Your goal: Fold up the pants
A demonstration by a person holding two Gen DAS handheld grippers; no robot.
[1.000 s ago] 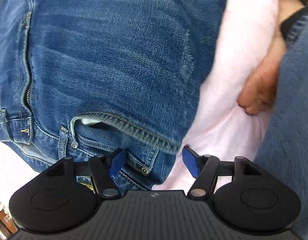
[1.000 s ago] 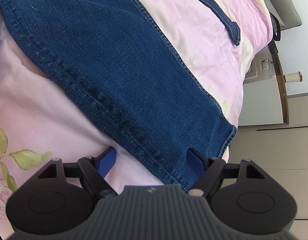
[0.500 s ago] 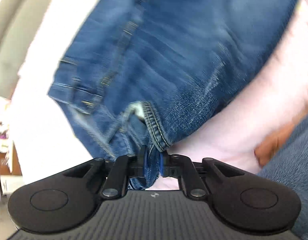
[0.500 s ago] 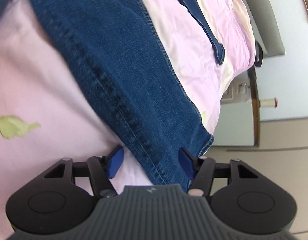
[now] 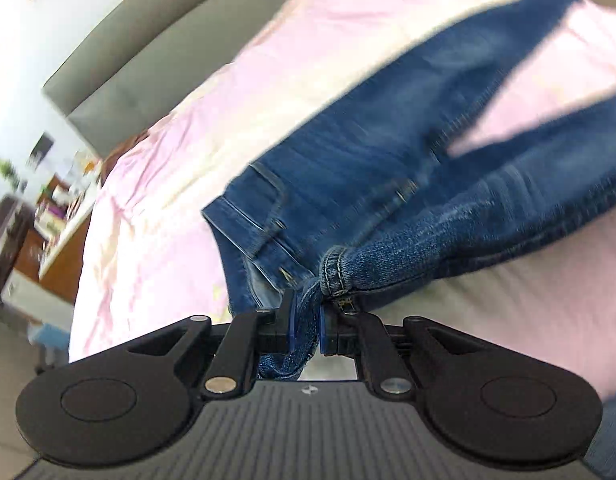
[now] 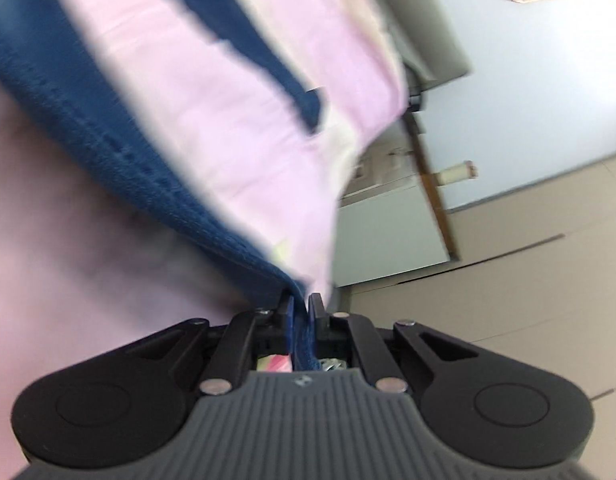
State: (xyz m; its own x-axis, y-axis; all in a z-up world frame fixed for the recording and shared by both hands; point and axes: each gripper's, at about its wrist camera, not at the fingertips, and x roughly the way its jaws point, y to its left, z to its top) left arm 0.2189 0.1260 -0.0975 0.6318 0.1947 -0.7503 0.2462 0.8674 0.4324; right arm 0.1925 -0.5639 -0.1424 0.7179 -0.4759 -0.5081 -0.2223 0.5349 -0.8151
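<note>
Denim jeans (image 5: 387, 168): lying across the pink bedsheet (image 5: 156, 208) through centre and right of the left view, waistband corner lifting. Left gripper (image 5: 306, 322), bottom centre: jaws pinching bunched waistband. Right gripper (image 6: 301, 320), bottom centre of the right view: jaws having just closed, nipping the near leg's hem corner. Advice: both hands rising level, near leg carrying over onto the far one, edges aligning
</note>
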